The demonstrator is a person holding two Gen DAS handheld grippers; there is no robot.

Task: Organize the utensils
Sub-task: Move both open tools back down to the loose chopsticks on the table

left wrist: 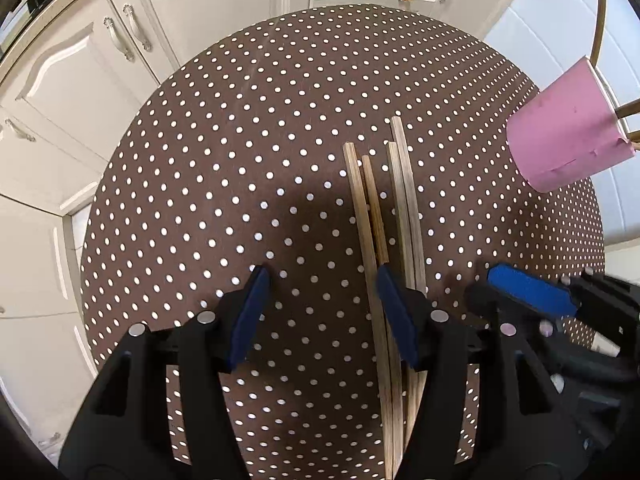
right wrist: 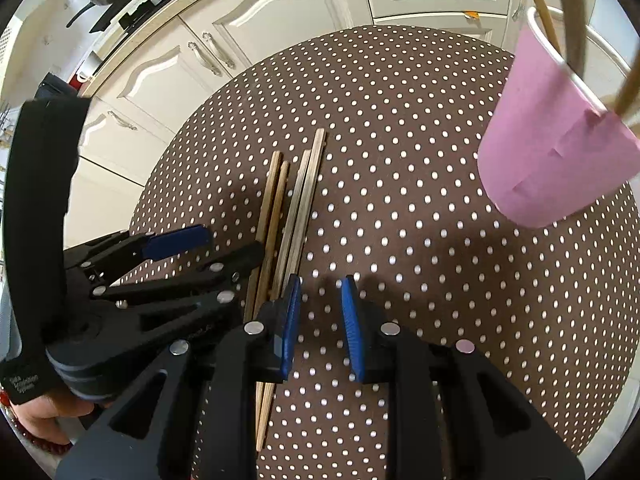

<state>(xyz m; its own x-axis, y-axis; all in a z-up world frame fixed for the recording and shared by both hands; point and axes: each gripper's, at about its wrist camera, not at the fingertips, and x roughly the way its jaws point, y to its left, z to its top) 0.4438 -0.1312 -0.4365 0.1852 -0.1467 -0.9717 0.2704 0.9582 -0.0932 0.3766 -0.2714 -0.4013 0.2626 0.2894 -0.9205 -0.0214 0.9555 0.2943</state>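
Both claws hang low over the round surface [left wrist: 240,140] covered in brown cloth with white polka dots. Left claw [left wrist: 320,312] has its blue-padded fingers spread wide with nothing between them; its right finger [left wrist: 396,320] sits over the near part of the bundle of four long wooden chopsticks [left wrist: 380,208], while its left finger stands over bare cloth. Right claw [right wrist: 320,328] is also parted, less widely, and grips nothing; its left finger [right wrist: 290,320] lies just over the right edge of the same chopsticks [right wrist: 296,200], and its other finger is over the cloth beside them. In the right wrist view the left claw [right wrist: 224,244] comes in from the left side, one dark fingertip close against the chopsticks, though contact cannot be made out. The chopsticks lie flat on the surface, side by side, in two loose pairs running away from the cameras. A pink tapered cup with a white rim [right wrist: 556,148] stands on the surface to the right, well apart from the bundle, with several more wooden sticks [right wrist: 572,12] rising out of it. White panelled kitchen cabinets [left wrist: 100,60] stand behind the surface.
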